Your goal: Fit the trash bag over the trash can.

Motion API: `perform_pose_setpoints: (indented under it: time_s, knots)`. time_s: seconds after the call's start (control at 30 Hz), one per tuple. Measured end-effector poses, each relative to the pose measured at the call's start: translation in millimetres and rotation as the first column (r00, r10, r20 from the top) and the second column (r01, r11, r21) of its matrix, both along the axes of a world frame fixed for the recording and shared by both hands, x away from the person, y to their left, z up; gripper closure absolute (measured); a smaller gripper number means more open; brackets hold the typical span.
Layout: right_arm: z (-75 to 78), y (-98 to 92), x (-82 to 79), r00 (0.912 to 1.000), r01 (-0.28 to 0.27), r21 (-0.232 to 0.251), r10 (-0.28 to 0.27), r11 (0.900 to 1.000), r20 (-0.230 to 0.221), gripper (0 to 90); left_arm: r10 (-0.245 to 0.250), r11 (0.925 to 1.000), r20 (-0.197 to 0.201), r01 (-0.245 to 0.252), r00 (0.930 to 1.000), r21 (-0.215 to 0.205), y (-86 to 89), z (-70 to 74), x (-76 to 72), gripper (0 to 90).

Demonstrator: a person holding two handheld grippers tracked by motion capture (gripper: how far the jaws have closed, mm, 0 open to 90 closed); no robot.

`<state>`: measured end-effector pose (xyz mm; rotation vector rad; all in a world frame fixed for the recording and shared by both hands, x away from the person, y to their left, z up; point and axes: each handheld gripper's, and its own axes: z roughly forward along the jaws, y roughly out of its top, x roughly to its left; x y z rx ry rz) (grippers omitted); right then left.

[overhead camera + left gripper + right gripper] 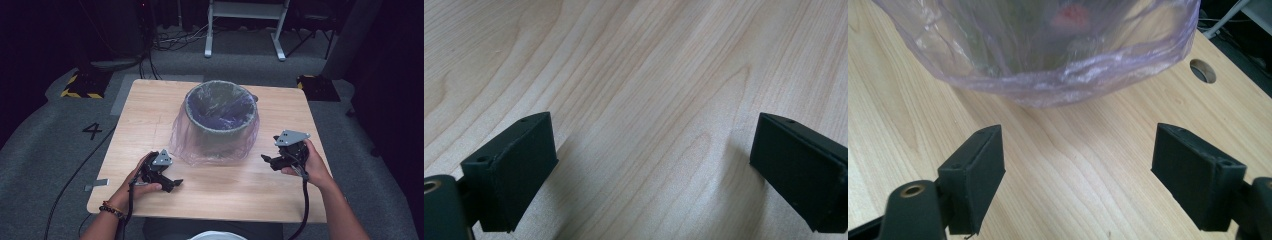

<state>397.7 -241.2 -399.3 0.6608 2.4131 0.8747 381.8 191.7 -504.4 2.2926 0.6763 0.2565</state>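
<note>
Bin (220, 131), round and dark grey, stands at the centre of the pale wood-grain table (150, 100), already lined: a thin, crinkly, lilac-tinted liner bag (216, 147) folds over its rim and drapes down to the tabletop. Little seems left beyond tidying. The left gripper (172, 184) at seven o'clock and the right gripper (266, 160) at four o'clock both gape wide, holding nothing.

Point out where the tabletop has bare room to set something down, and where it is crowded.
Bare wood runs along the table far-left corner beside the bin, along the near edge between the left gripper and the right gripper, and right of the bin. It is crowded at the centre, where the plastic liner spreads around the bin.
</note>
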Motion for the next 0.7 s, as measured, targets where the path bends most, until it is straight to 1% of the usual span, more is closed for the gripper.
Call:
perform_pose_setpoints:
  time_s: [0.2, 0.23, 0.33, 0.4, 0.47, 0.53, 0.63, 0.7]
  knots:
    - [-12.0, -6.4, -2.5, 0.9998, 0.018, -0.003, -0.018, 1.000, -0.011, 21.0, 0.000, 1.0000, 0.000, 0.000, 1.0000, 0.000, 0.0, 0.0, 0.0, 4.4]
    - [-15.8, -7.9, -3.0, 0.9995, 0.024, -0.006, -0.025, 1.000, -0.020, 20.9, 0.000, 1.0000, 0.001, 0.000, 1.0000, 0.000, 0.0, 0.0, 0.1, 4.4]
    - [-25.2, -11.8, -5.2, 0.9991, 0.033, -0.021, -0.033, 0.999, -0.025, 20.6, 0.000, 1.0000, 0.001, 0.000, 1.0000, 0.000, 0.0, 0.0, 0.1, 4.4]
    - [-31.9, -15.4, -6.9, 0.9985, 0.043, -0.023, -0.044, 0.999, -0.033, 20.6, 0.000, 1.0000, 0.001, 0.000, 1.0000, 0.000, 0.0, 0.0, 0.1, 4.4]
    - [-39.9, -20.2, -8.2, 0.9973, 0.052, -0.017, -0.053, 0.998, -0.051, 20.5, 0.000, 1.0000, 0.001, 0.000, 1.0000, 0.000, 0.0, 0.0, 0.1, 4.4]
    - [-46.2, -24.3, -9.1, 0.9963, 0.060, -0.022, -0.061, 0.998, -0.060, 20.6, 0.000, 1.0000, 0.001, 0.000, 1.0000, 0.000, 0.0, 0.0, 0.0, 4.4]
    - [-56.6, -30.2, -11.3, 0.9937, 0.072, -0.011, -0.073, 0.997, -0.086, 20.4, 0.000, 1.0000, 0.001, 0.000, 1.0000, 0.000, 0.0, 0.0, 0.1, 4.4]
    - [-62.0, -33.5, -12.9, 0.9925, 0.079, -0.010, -0.079, 0.997, -0.093, 20.4, 0.000, 1.0000, 0.000, 0.000, 1.0000, 0.001, 0.0, 0.0, 0.0, 4.4]
